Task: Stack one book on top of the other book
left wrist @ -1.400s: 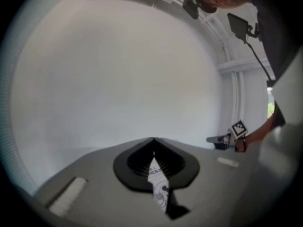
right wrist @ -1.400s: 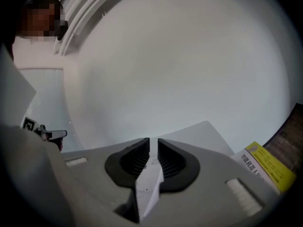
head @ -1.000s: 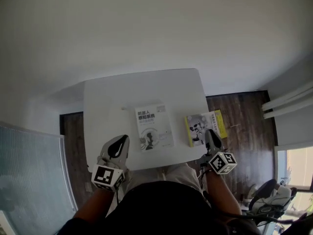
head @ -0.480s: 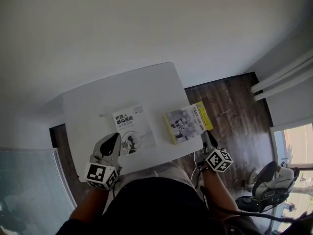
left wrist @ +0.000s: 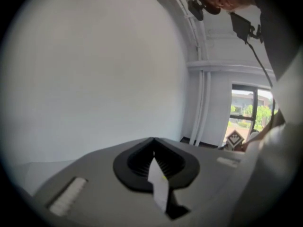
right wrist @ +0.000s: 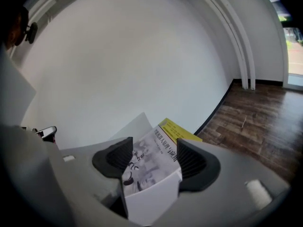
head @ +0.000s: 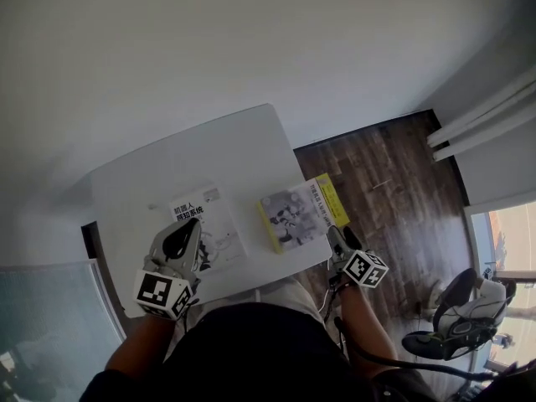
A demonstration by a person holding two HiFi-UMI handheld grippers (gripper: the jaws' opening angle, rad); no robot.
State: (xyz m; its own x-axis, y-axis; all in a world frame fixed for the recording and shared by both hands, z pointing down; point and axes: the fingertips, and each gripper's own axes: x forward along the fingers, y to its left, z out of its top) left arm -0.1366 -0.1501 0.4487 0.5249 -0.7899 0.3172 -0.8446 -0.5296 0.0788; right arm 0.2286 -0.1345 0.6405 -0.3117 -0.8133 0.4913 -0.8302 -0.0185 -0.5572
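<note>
A white table (head: 209, 145) stands against a plain white wall (head: 251, 40), with dark wood floor (head: 377, 166) to its right. Two books lie flat on the table, side by side and apart. The white book (head: 208, 224) is on the left. The yellow book (head: 297, 216) is near the right edge, and its yellow strip juts out over the floor.

The left gripper (head: 180, 234) hovers over the near edge of the white book. In the left gripper view its jaws are closed tip to tip (left wrist: 154, 141), with only a thin pale sliver showing through the slit and nothing gripped.

The right gripper (head: 335, 237) points at the near right corner of the yellow book, by the table's front edge. In the right gripper view its jaws (right wrist: 155, 143) have just been opening and stand well apart. The yellow book (right wrist: 151, 167) fills the gap between them, its white page edge nearest the camera. The pads flank it without visibly pressing on it.
</note>
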